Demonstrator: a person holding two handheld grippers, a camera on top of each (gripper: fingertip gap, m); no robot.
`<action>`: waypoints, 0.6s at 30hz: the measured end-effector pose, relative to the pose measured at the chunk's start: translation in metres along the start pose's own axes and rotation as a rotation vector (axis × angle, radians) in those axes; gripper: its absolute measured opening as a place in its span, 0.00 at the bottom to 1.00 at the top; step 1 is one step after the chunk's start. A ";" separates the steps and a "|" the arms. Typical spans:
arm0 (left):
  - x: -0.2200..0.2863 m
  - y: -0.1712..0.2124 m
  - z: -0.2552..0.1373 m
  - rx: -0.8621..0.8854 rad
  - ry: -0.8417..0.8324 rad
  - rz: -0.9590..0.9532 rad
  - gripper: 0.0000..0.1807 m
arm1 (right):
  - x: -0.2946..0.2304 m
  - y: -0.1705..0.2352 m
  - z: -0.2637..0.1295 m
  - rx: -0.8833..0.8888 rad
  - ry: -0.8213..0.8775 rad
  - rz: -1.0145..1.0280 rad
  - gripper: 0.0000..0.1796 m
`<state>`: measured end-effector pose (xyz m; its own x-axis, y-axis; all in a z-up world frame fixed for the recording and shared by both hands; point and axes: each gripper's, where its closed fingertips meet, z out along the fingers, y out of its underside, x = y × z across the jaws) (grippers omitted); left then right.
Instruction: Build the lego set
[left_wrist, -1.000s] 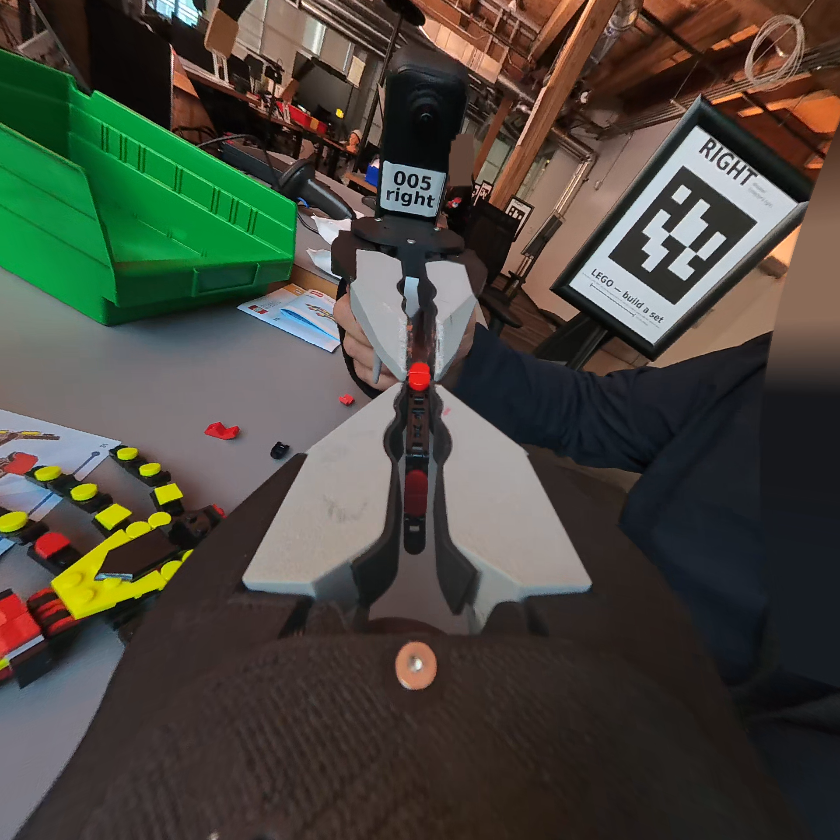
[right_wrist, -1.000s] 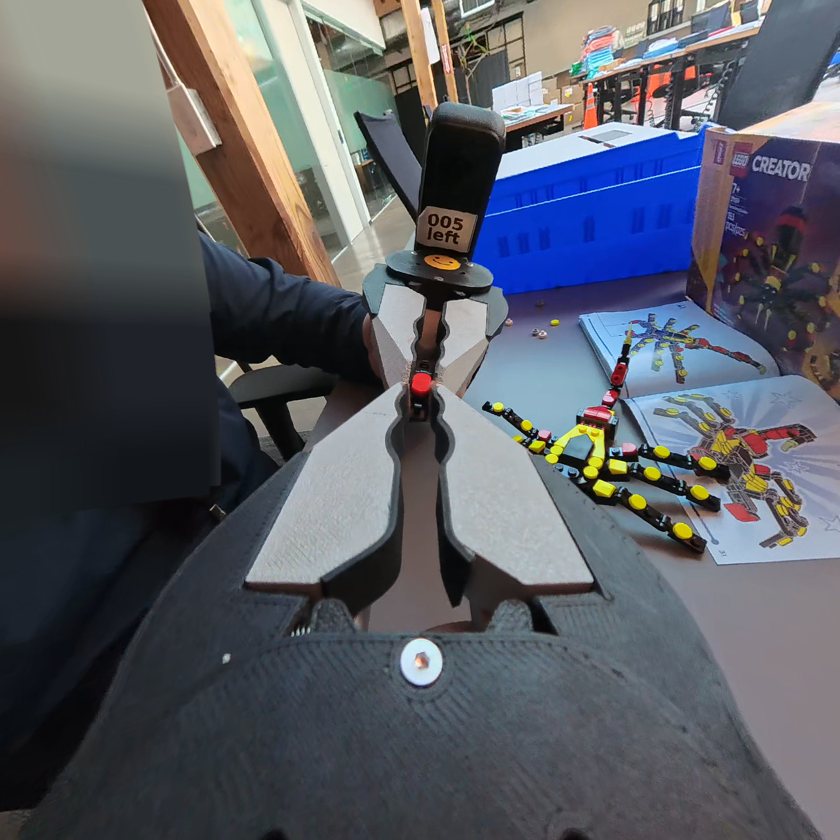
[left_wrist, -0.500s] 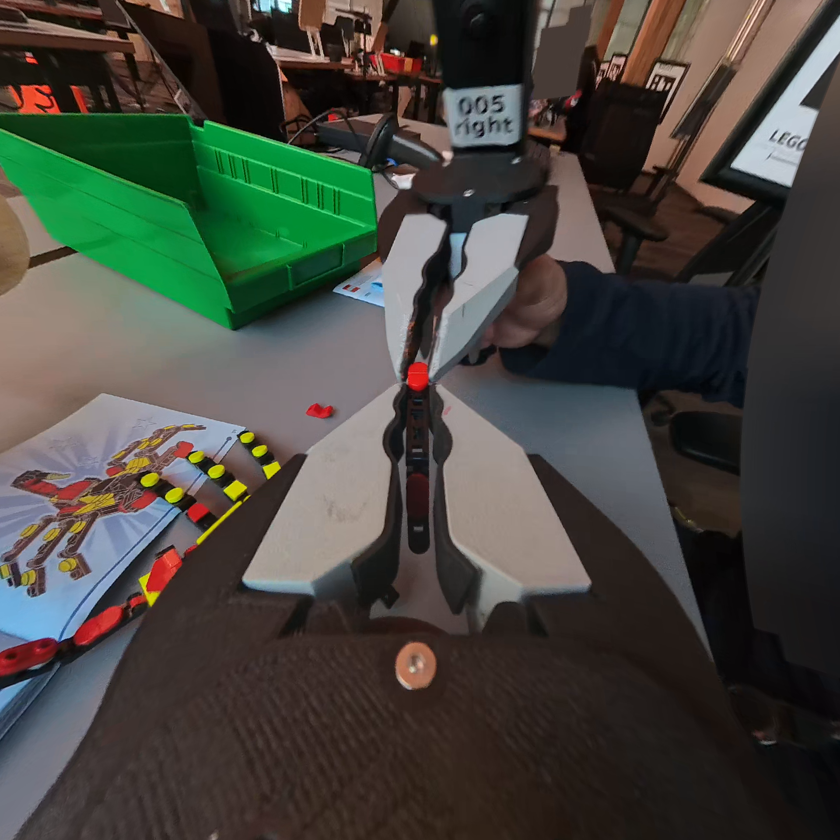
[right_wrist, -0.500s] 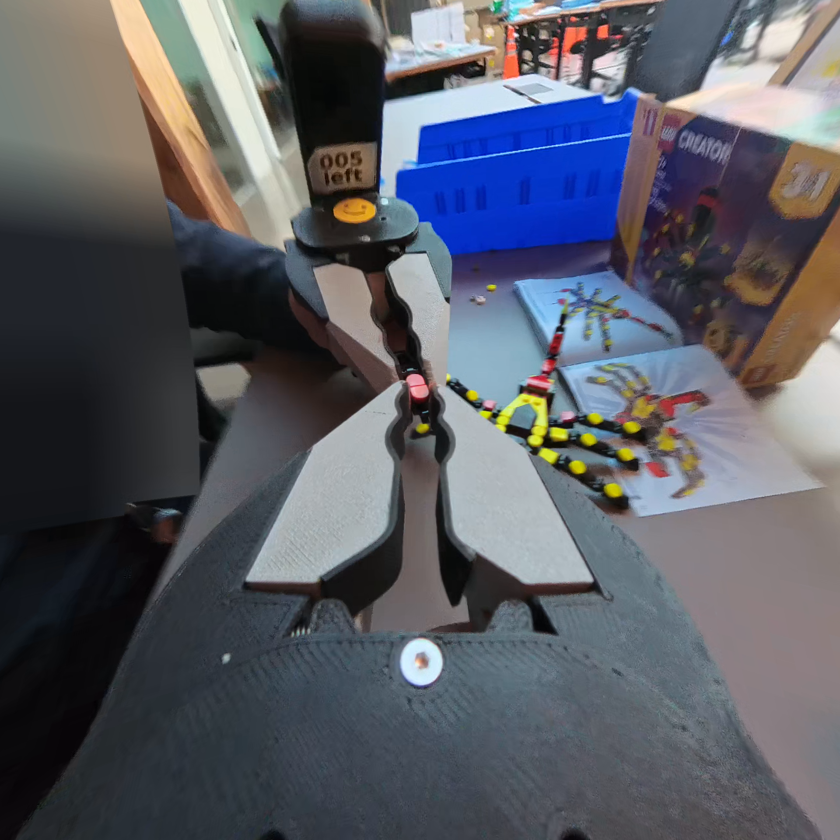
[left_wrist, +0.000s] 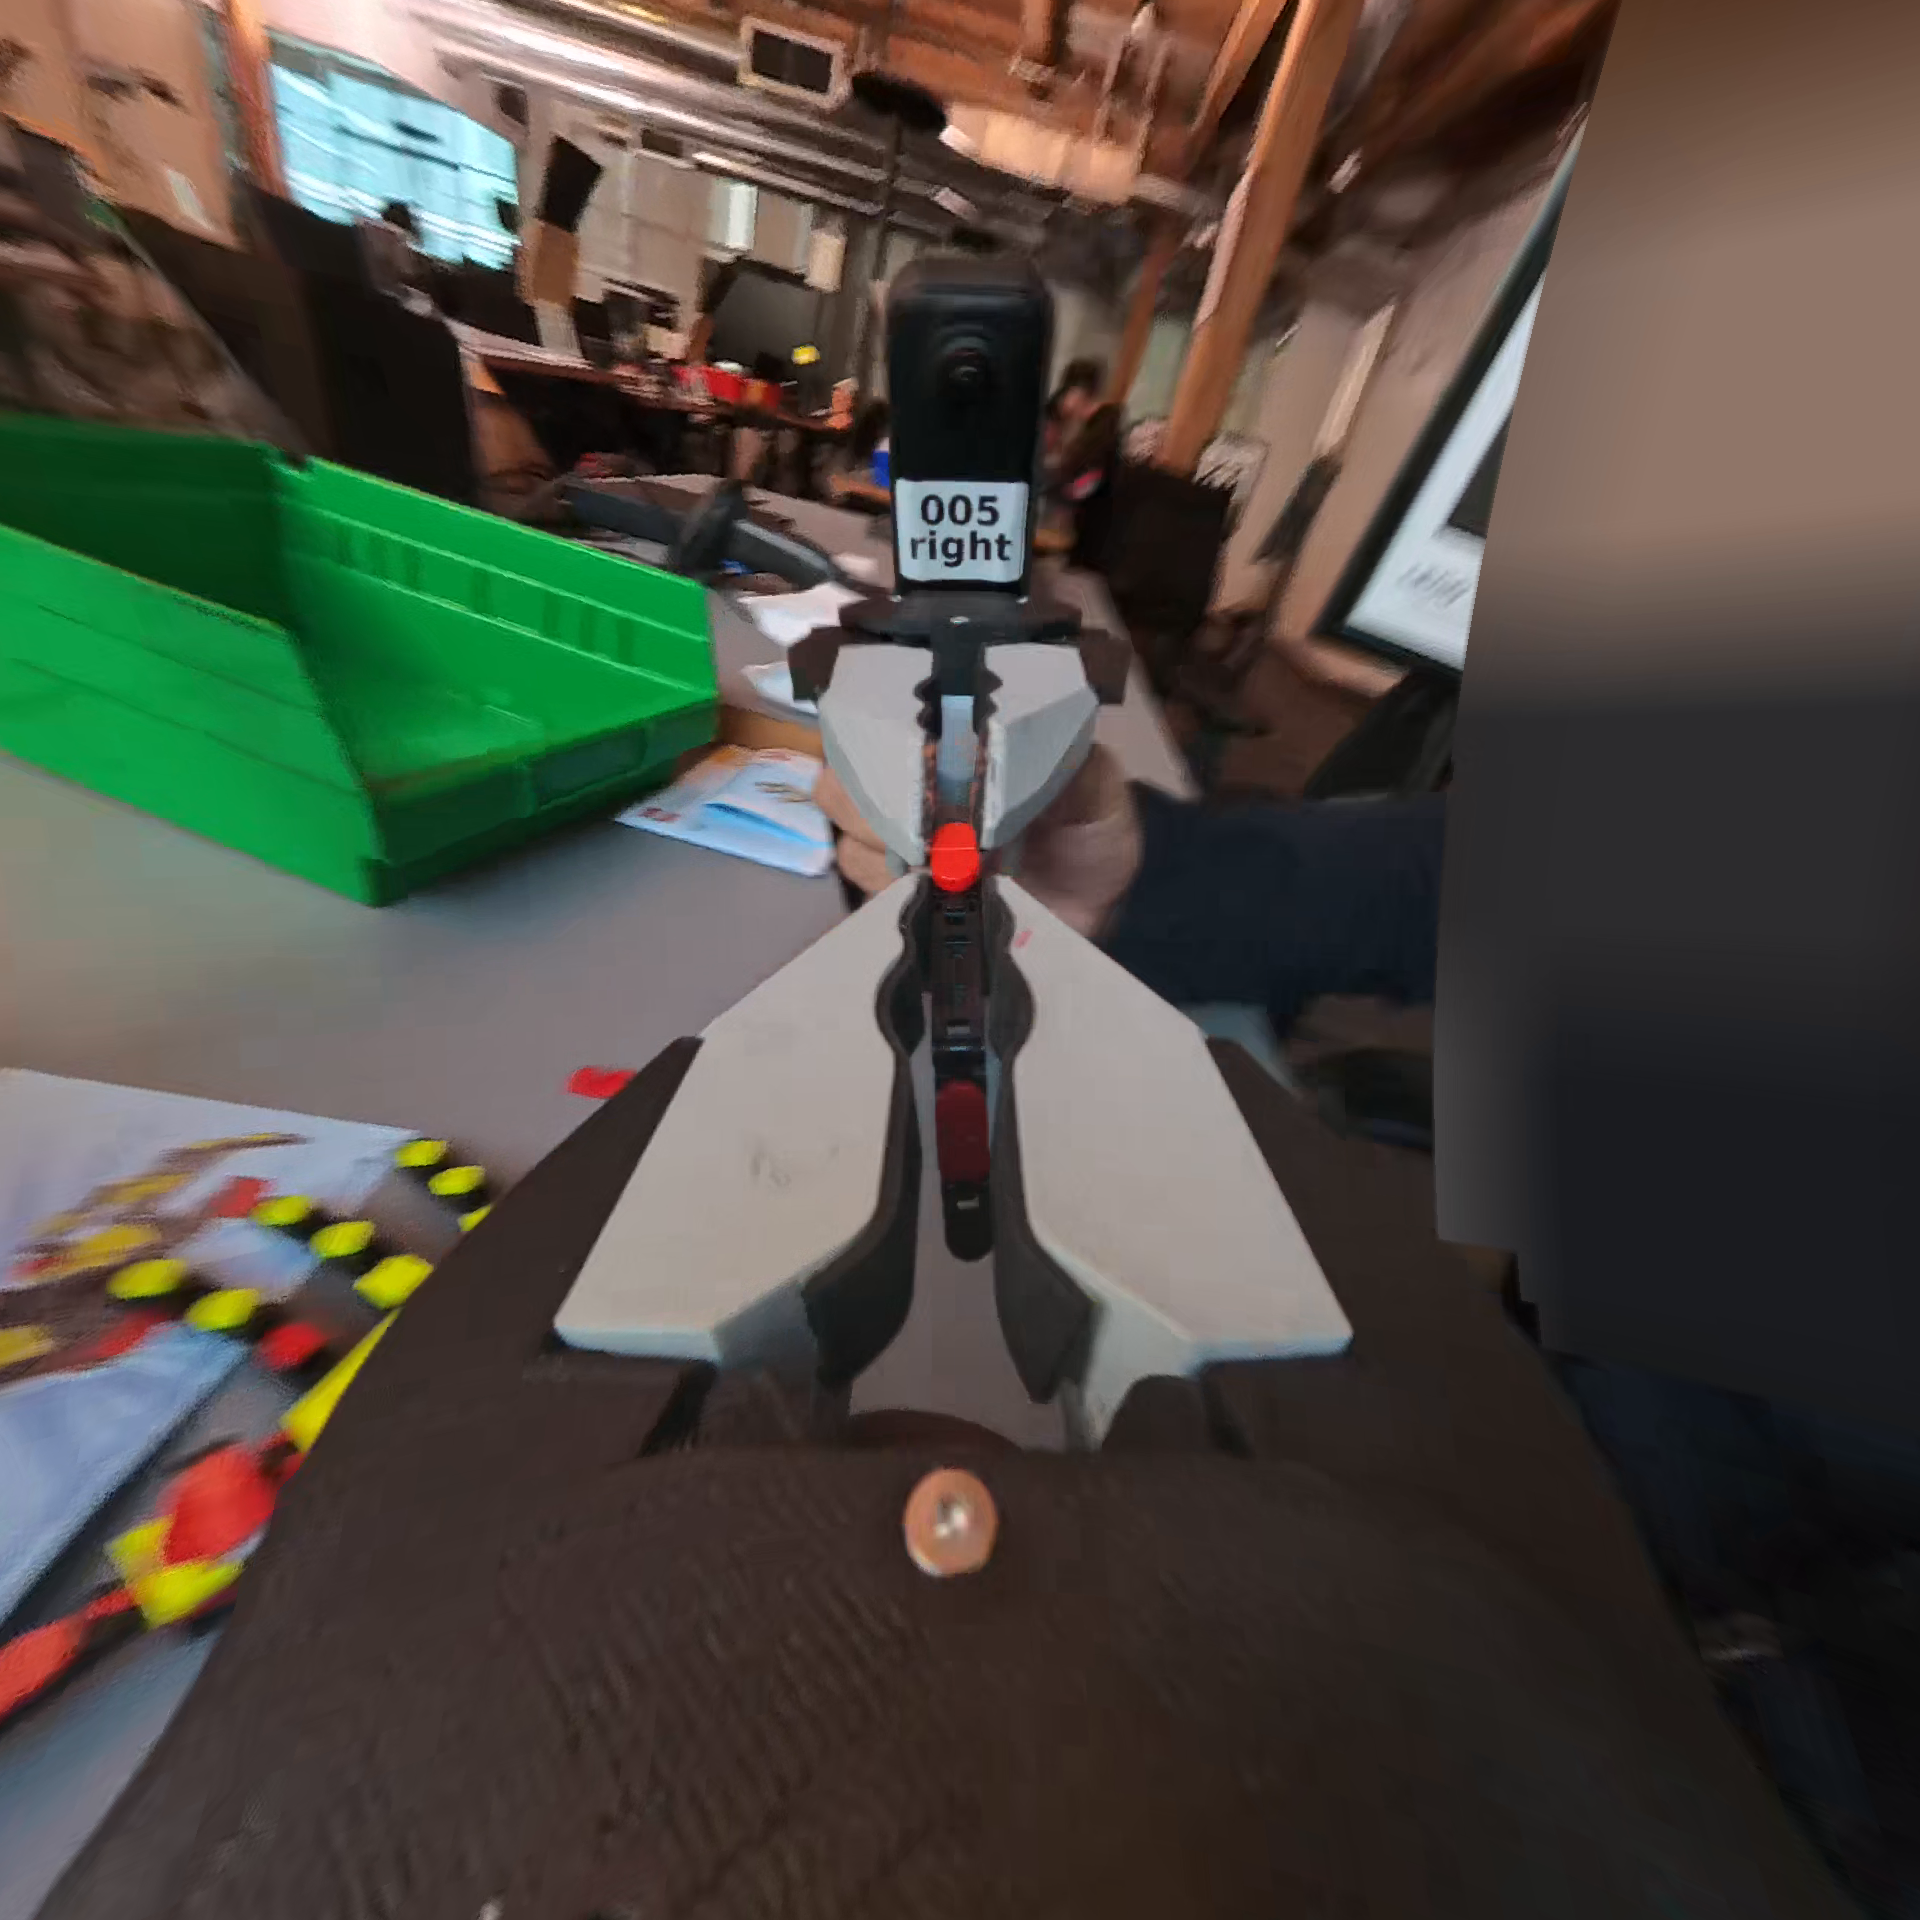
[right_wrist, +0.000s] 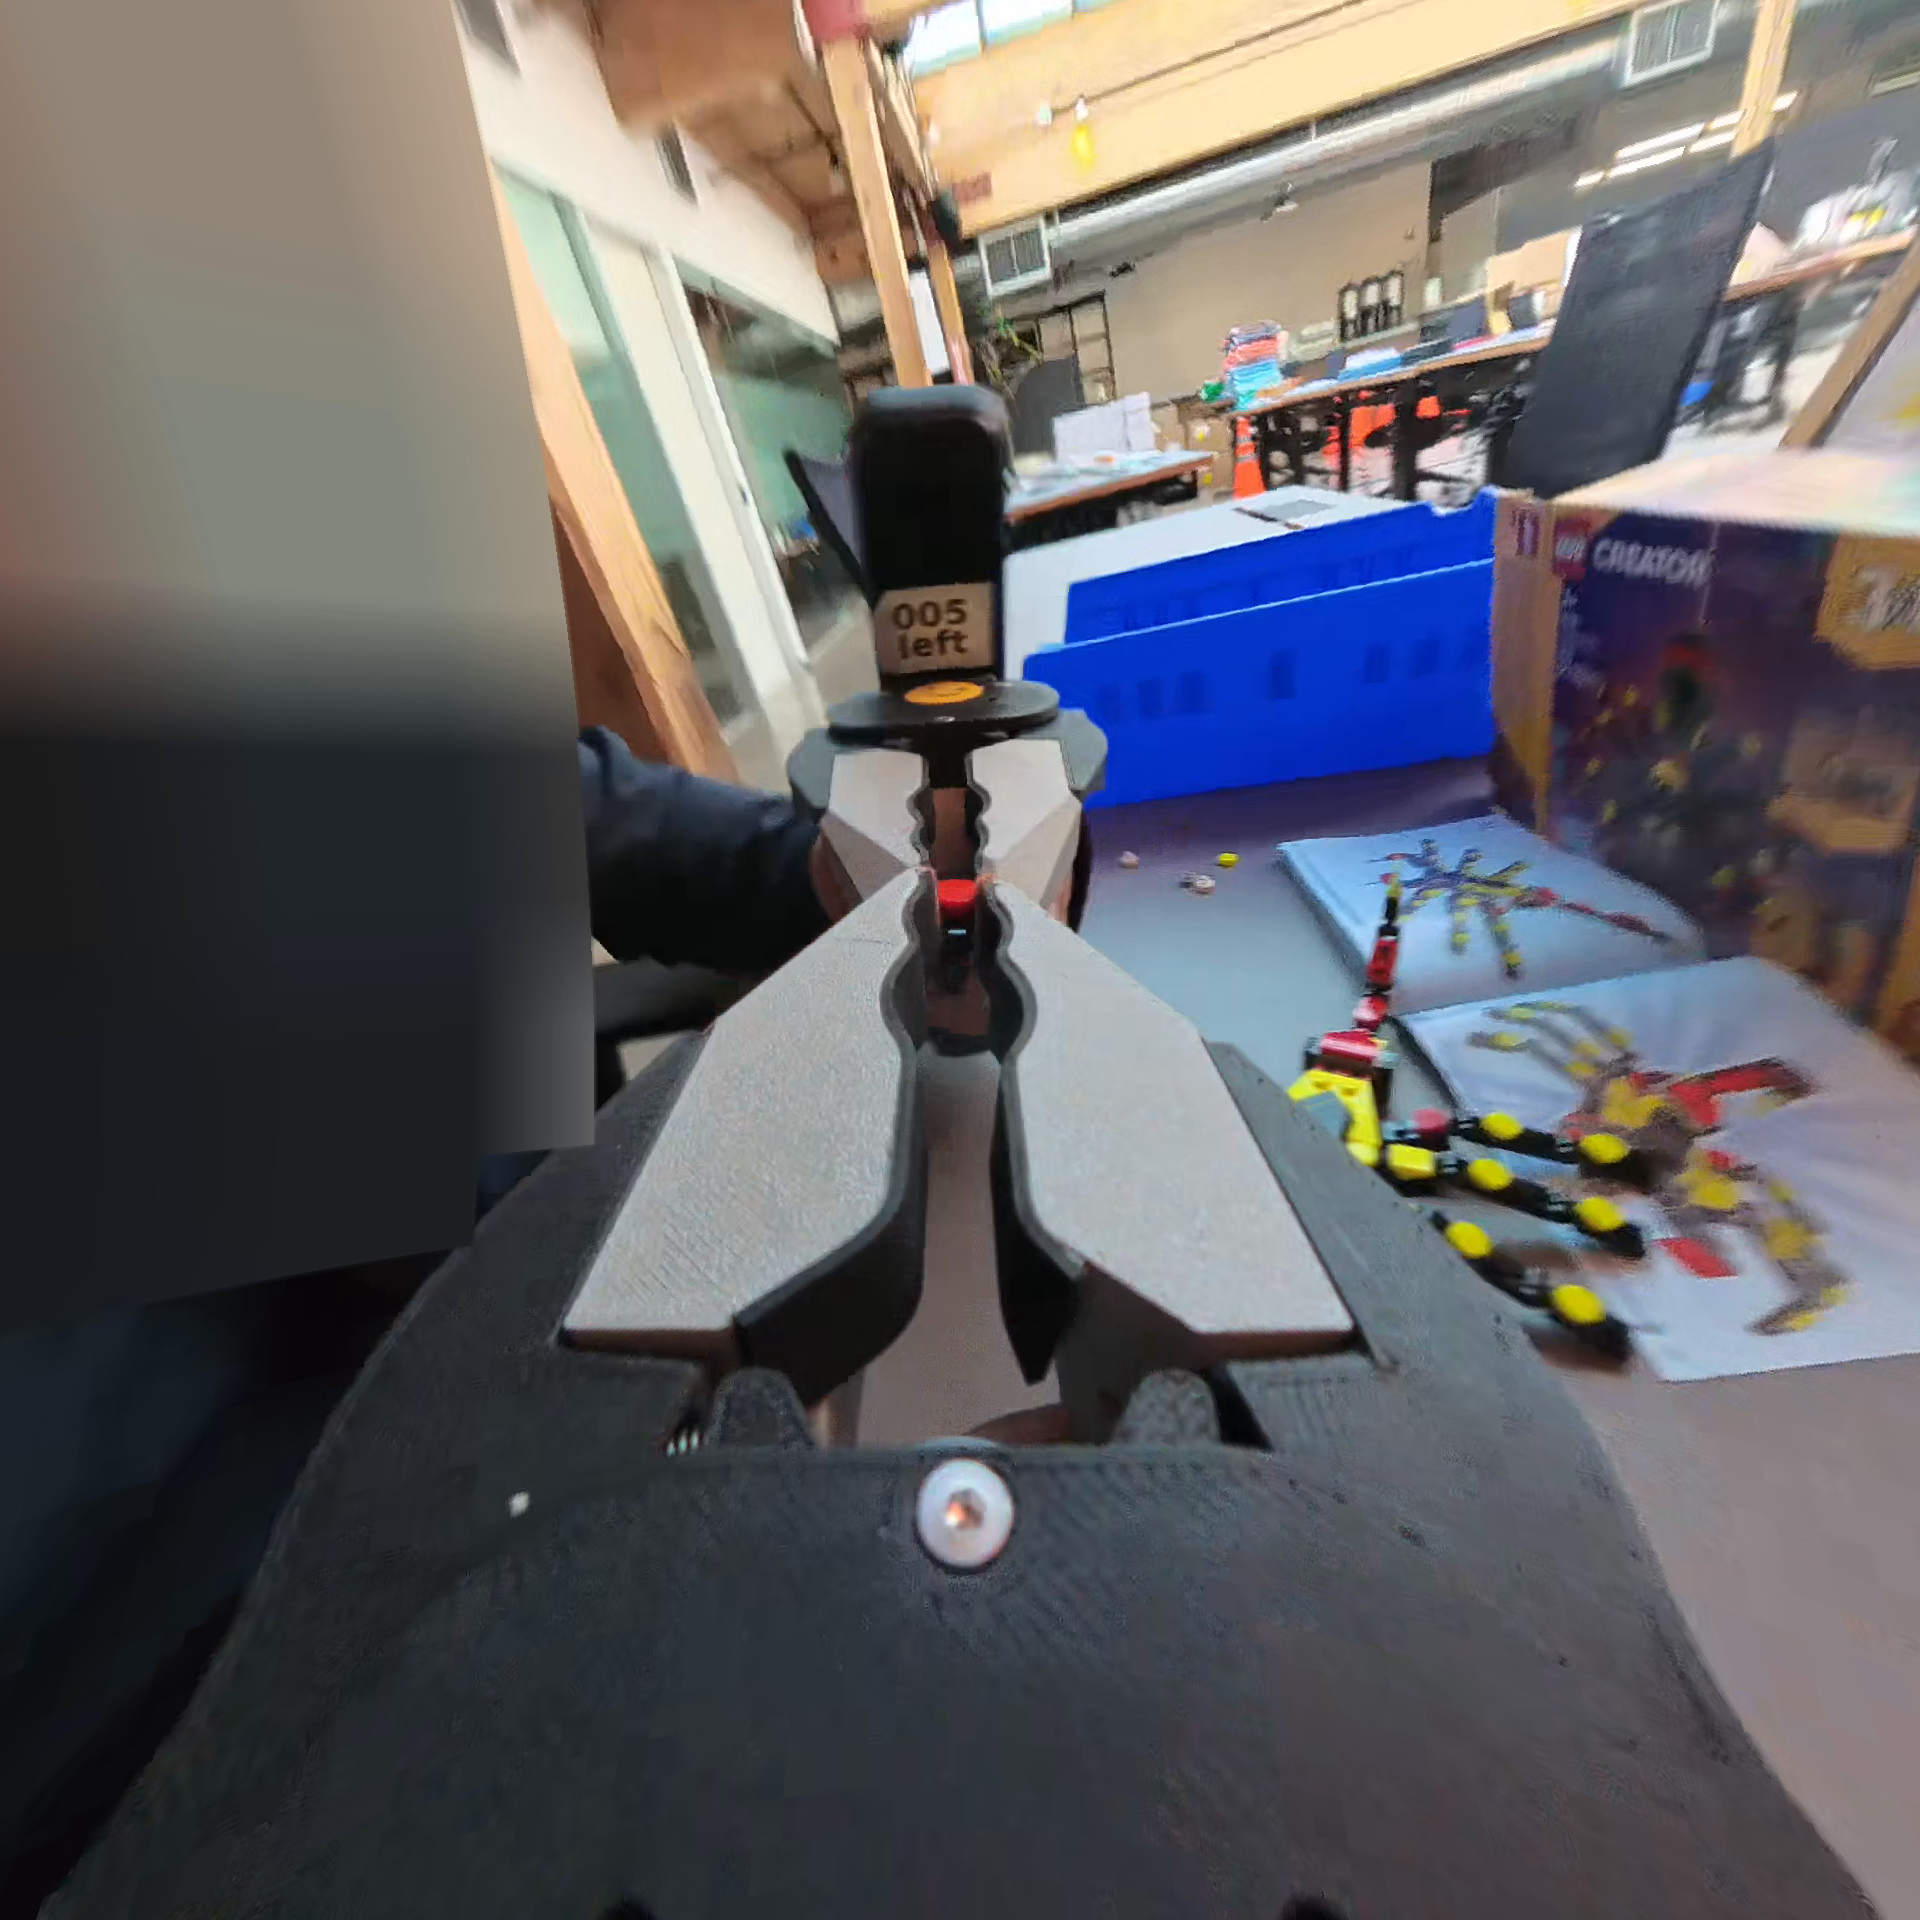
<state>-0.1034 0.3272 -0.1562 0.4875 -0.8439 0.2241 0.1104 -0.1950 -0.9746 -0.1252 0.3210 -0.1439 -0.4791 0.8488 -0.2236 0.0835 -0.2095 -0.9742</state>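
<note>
Midway through the build, the left gripper and right gripper meet tip to tip above the tabletop, jaws pinched narrow on one slim black-and-red limb piece, while the many-legged model lies unfinished beside the instruction sheet.

A glossy green plastic bin sits at ten o'clock on the smooth matt table; paper booklet at three o'clock.
</note>
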 end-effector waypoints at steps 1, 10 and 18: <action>-0.004 0.001 -0.002 -0.020 -0.058 0.091 0.03 | 0.002 0.000 0.002 0.035 -0.025 0.076 0.02; -0.005 0.018 0.005 -0.101 -0.077 0.103 0.02 | 0.026 -0.002 -0.020 -0.008 0.091 0.055 0.00; -0.014 0.028 0.004 -0.137 -0.073 0.016 0.02 | 0.008 0.018 -0.009 -0.225 0.085 -0.117 0.03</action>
<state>-0.1035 0.3352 -0.1867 0.5501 -0.8101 0.2029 -0.0144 -0.2521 -0.9676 -0.1198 0.3285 -0.1637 -0.4227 0.9005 -0.1018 0.2288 -0.0026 -0.9735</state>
